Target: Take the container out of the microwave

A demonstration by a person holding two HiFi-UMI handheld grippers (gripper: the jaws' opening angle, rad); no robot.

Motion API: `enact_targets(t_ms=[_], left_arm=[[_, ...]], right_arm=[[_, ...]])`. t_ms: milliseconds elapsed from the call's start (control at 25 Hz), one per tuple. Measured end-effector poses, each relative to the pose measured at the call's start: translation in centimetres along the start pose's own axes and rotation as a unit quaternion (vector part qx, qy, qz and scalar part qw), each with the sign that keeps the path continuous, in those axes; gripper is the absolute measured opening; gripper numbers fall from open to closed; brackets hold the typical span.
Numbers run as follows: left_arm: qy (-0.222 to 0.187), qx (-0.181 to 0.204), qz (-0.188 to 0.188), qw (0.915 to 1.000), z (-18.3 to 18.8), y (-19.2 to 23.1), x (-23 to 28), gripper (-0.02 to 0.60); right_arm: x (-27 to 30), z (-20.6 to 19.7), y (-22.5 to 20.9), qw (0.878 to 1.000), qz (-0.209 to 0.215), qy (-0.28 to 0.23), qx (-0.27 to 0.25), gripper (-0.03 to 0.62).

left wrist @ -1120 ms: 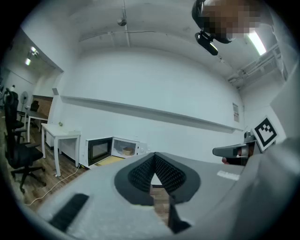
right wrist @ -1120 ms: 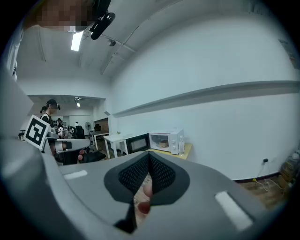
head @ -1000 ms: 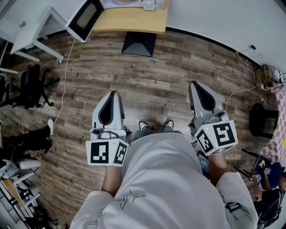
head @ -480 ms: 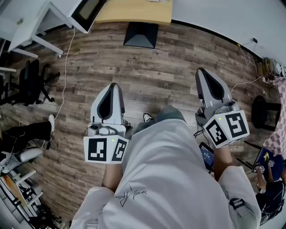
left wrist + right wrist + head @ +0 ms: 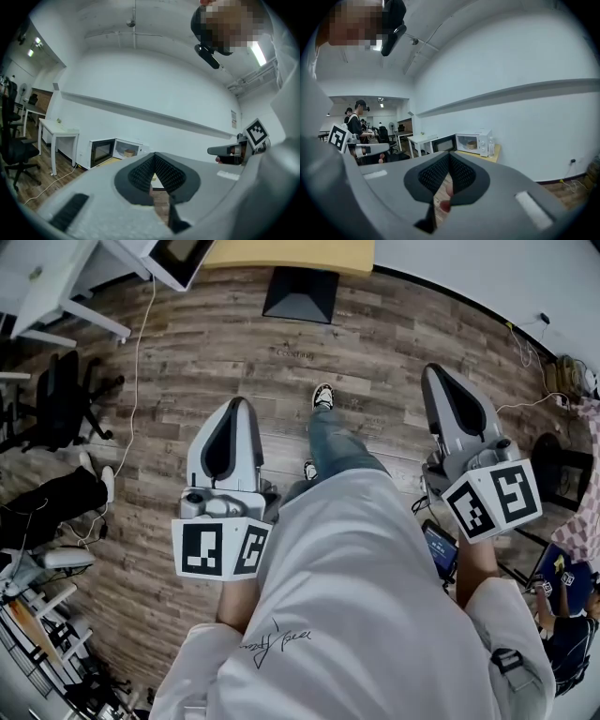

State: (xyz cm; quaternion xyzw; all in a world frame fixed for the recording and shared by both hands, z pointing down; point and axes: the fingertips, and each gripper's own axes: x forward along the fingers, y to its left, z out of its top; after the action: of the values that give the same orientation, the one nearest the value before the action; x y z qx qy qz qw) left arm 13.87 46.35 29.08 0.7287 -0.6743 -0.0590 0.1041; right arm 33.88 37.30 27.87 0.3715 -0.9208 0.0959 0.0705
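Note:
The white microwave stands far ahead on a wooden table, its door swung open to the left. A small tan container sits inside. In the right gripper view the microwave and the container show again. In the head view only the open door shows at the top edge. My left gripper and right gripper are held out over the wood floor, well short of the table. Both are shut and hold nothing.
A white desk and a black office chair stand at the left, with a seated person's legs nearby. A cable runs over the floor. The table's black base lies ahead. A bottle stands beside the microwave.
The person has stepped forward, one foot now out in front, and the table has slid toward the top edge. Both grippers stay shut and have moved along with the body.

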Motion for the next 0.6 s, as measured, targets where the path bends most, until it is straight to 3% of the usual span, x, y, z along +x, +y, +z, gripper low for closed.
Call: enact_targets(t_ms=[360, 600], left_arm=[[0.012, 0.006, 0.005, 0.9999, 0.0, 3.5, 6.6, 0.008], [0.029, 0.020, 0.009, 0.9994, 1.4, 6.6, 13.4, 0.008]], right_arm=[[7.9, 0.5, -2.6, 1.000, -0.003, -0.002, -0.007, 0.011], [15.2, 1.8, -5.2, 1.000, 0.011, -0.001, 0.017, 0.011]])
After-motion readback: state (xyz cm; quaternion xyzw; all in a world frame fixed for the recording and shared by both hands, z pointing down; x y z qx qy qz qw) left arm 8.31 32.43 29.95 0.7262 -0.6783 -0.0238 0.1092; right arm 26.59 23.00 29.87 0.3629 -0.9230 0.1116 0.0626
